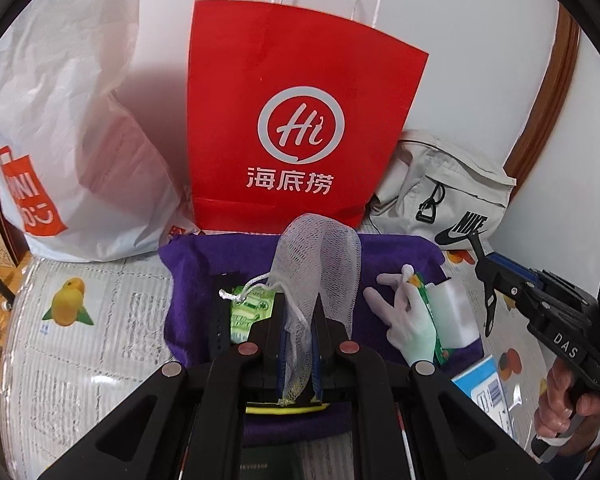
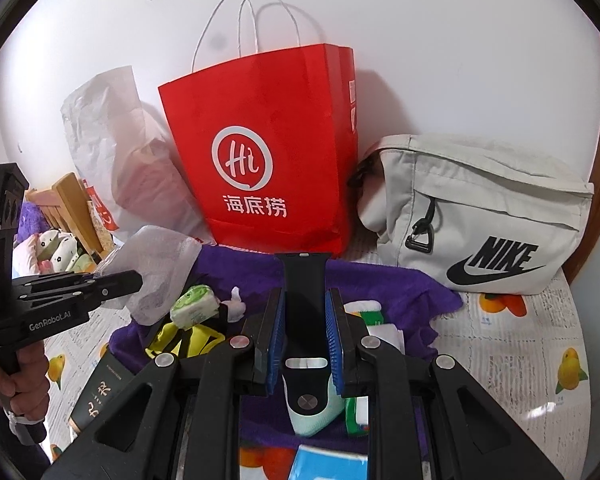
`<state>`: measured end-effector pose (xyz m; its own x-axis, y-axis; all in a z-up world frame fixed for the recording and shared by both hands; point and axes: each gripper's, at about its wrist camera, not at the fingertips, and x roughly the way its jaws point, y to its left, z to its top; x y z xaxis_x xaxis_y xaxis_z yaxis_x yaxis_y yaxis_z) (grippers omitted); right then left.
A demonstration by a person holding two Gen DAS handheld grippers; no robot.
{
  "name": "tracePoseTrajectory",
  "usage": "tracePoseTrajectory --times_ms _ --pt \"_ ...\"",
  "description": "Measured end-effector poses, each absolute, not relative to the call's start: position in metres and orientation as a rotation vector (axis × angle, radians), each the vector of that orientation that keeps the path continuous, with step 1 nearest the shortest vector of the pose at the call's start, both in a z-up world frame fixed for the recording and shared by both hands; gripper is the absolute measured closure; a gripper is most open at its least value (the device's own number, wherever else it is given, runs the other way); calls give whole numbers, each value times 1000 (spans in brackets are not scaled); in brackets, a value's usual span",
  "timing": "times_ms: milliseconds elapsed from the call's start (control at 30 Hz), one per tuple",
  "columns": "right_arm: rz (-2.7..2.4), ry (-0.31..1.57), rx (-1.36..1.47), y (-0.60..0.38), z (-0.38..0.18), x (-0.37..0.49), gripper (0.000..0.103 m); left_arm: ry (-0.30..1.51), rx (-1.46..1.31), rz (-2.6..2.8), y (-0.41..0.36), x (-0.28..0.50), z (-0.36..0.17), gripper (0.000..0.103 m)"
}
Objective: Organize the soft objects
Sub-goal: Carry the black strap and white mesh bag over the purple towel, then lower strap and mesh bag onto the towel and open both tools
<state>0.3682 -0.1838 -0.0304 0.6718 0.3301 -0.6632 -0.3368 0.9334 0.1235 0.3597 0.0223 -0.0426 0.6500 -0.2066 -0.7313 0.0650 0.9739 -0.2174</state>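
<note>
Left gripper [image 1: 299, 320] pinched tight on limp white mesh pouch [image 1: 316, 264]; right gripper [image 2: 305, 334] clamped on smooth black strap [image 2: 303, 300], above fuzzy purple cloth [image 2: 396, 284].

A home: shopping bags [image 1: 300, 120] on fruit-print tablecloth [image 1: 80, 320]
</note>
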Motion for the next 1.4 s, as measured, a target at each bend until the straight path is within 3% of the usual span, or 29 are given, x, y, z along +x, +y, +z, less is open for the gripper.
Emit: tracePoseTrajectory --times_ms 833,1167,1233,1333,1400 --pt "356 919 -3 -182 -97 405 82 972 -154 -178 7 389 -88 90" --pt "347 945 -23 -178 -106 410 80 987 -144 -172 6 393 -93 76" --pt "355 945 -18 -178 -106 409 69 992 -138 -167 6 394 -94 74" --pt "360 931 -17 -177 -103 407 64 992 -133 -153 8 394 -94 68" --pt "362 925 -14 -178 -101 406 60 988 -131 -142 9 393 -92 58"
